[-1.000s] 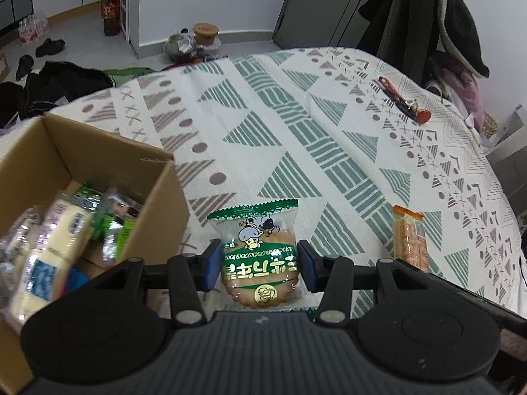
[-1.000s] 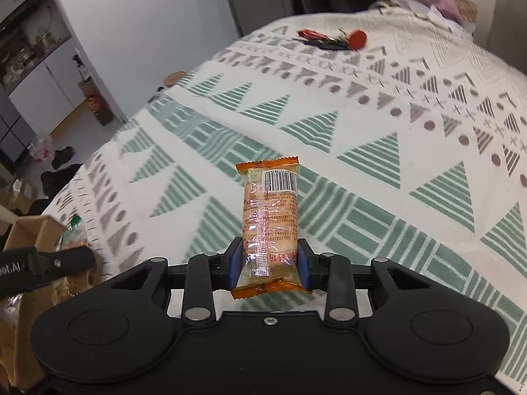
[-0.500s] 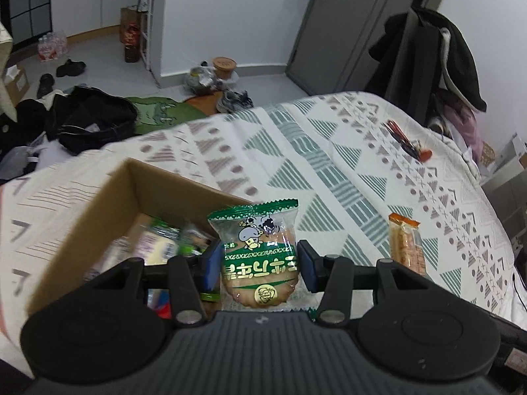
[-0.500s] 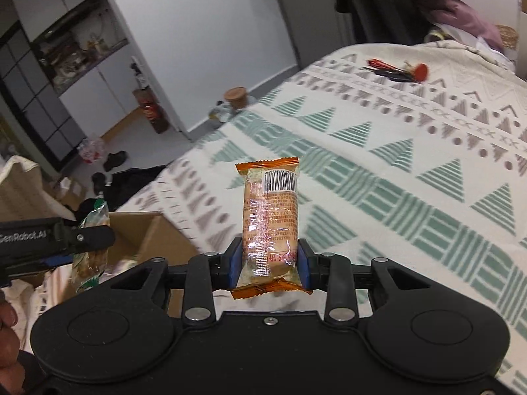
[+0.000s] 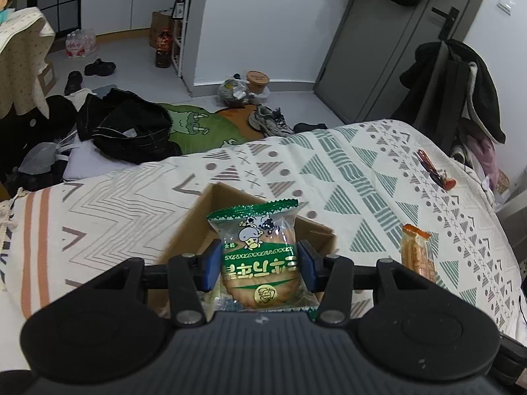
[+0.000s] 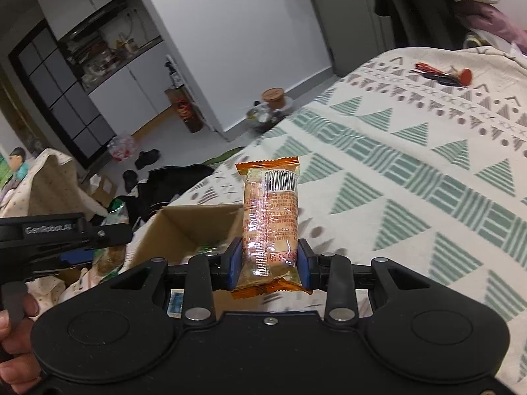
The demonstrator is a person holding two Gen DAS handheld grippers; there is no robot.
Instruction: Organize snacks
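My left gripper (image 5: pixel 260 265) is shut on a green snack packet (image 5: pixel 258 253) with a round biscuit inside, held above the open cardboard box (image 5: pixel 197 227). In the right wrist view my right gripper (image 6: pixel 268 263) is shut on an orange-ended snack bar (image 6: pixel 270 220), upright between the blue pads, just right of the same cardboard box (image 6: pixel 184 227). That orange bar (image 5: pixel 418 253) also shows at the right of the left wrist view. The left gripper's body (image 6: pixel 59 240) appears at the left of the right wrist view, with a hand (image 6: pixel 16 339) below it. Packets lie in the box, mostly hidden.
The box sits on a patterned cloth (image 5: pixel 362 171) with green and grey triangles. Red-handled items (image 6: pixel 441 75) lie at the far end of it. Beyond the edge the floor holds black clothes (image 5: pixel 131 128), shoes (image 5: pixel 270 120) and a lidded tub (image 5: pixel 257 80).
Both grippers have moved left and up with their snacks still held. The left packet went from over the cloth to over the box; the box has come into the right wrist view.
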